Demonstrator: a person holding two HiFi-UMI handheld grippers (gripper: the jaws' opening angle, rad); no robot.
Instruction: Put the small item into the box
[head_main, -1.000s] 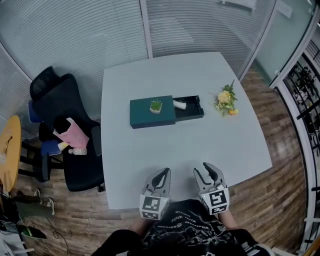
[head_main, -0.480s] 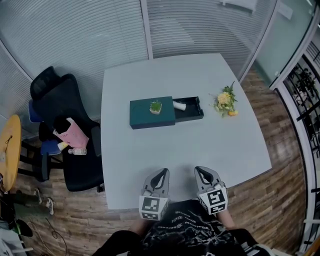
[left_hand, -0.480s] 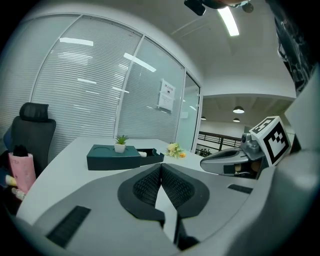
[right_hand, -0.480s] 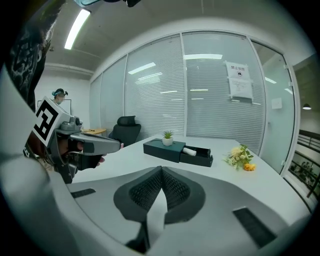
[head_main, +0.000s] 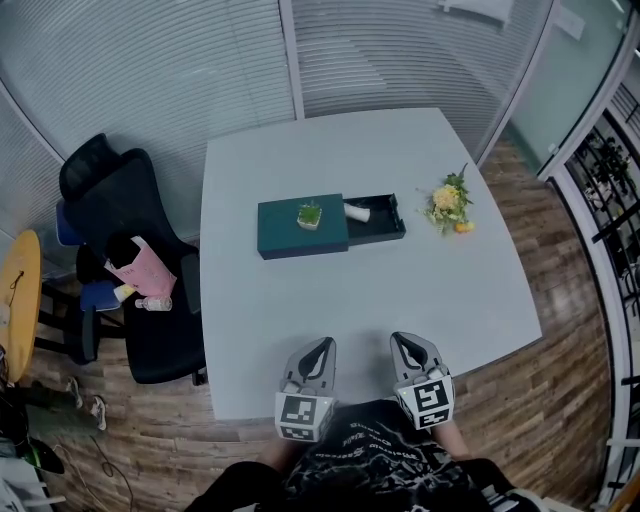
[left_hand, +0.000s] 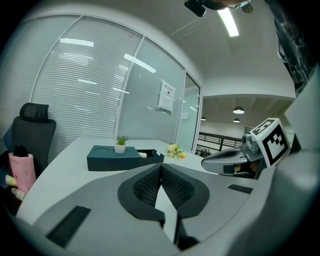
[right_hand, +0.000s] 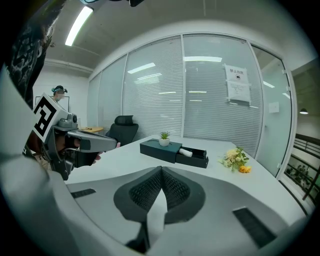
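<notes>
At the pale grey counter's (head_main: 350, 300) near edge the left tool (head_main: 321, 346) and right tool (head_main: 404, 342) sit side by side, both clenched on nothing, probably parked since nothing needs carrying. Mid-counter lies the dark green rectangular box (head_main: 285, 232), its tray (head_main: 388, 226) slid out rightward for access. The small white cylindrical item (head_main: 357, 211) lies inside it. A little potted green plant (head_main: 311, 214) stands on the lid. A yellow flower bunch (head_main: 448, 203) lies near the right edge.

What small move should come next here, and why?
Probably open the right hand-held gripper: its jaws are shut and empty, while the small yellow flower bunch, on its side of the table, lies outside the dark green rectangular box.
</notes>
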